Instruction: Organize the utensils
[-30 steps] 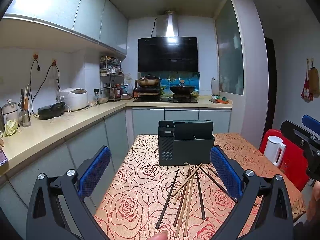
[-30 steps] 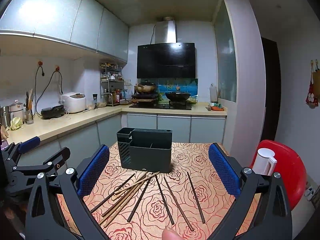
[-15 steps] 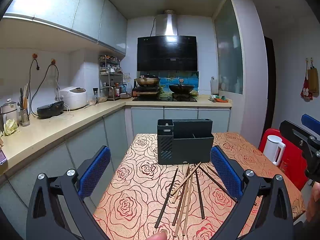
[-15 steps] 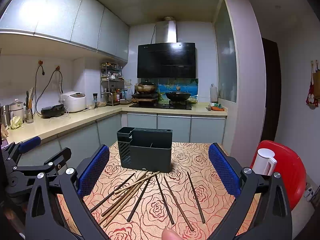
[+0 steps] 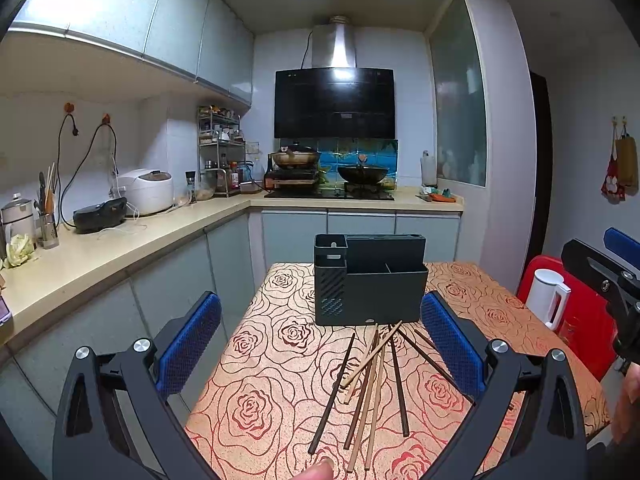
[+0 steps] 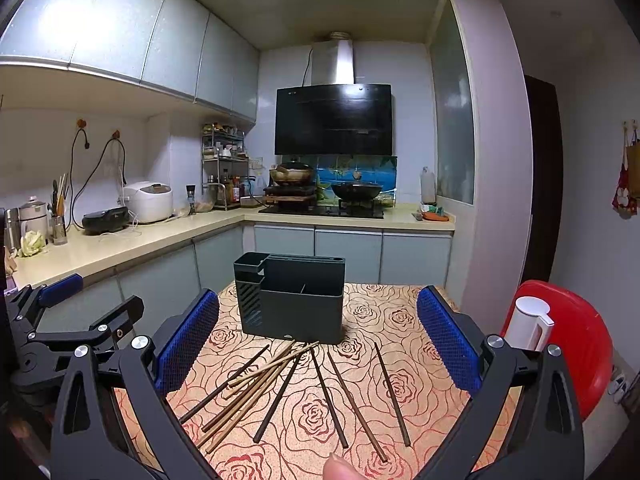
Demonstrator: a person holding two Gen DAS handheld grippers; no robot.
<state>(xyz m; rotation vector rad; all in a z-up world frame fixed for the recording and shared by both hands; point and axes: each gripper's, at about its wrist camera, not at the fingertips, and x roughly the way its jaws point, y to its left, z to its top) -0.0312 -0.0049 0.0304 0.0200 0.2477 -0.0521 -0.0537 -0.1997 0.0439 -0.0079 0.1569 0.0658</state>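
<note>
Hardly anything has shifted since a moment ago — both views sit almost as they were, the left one perhaps a touch lower. The left gripper (image 5: 320, 344) hangs over the near edge of the table (image 5: 280, 360), its blue pads spread wide with nothing between them. The right gripper (image 6: 318, 344) is just as wide and empty. The chopsticks (image 6: 304, 384) lie loose in a crossed fan on the rose-patterned cloth, just in front of the dark utensil holder (image 6: 294, 300). None are in it that I can see. A white kettle (image 6: 528, 324) stands on a red stool (image 6: 580, 344) beside the table — nothing lies between the grippers and the sticks.
</note>
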